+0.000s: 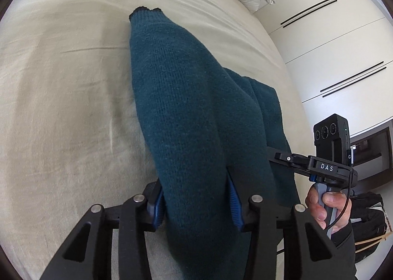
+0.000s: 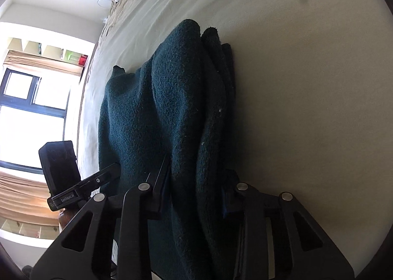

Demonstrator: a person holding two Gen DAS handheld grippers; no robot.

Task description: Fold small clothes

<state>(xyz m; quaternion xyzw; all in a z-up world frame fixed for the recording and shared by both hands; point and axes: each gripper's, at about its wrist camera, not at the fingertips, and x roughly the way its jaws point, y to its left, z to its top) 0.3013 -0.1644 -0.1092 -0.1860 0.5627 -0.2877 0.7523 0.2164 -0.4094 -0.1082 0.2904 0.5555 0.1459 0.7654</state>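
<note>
Both grippers clamp the teal sweater above the bed.

The left gripper (image 1: 196, 196) and right gripper (image 2: 194, 194) each pinch bunched knit; the sweater (image 1: 186, 113) hangs down, its far end reaching the bed (image 1: 61, 83), mid-sheet.

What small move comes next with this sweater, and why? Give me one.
Probably carry both held edges forward together and lay them down on the bed. The left gripper and right gripper each have their jaws closed on the teal sweater, which hangs bunched above the sheet, not yet flat.
</note>
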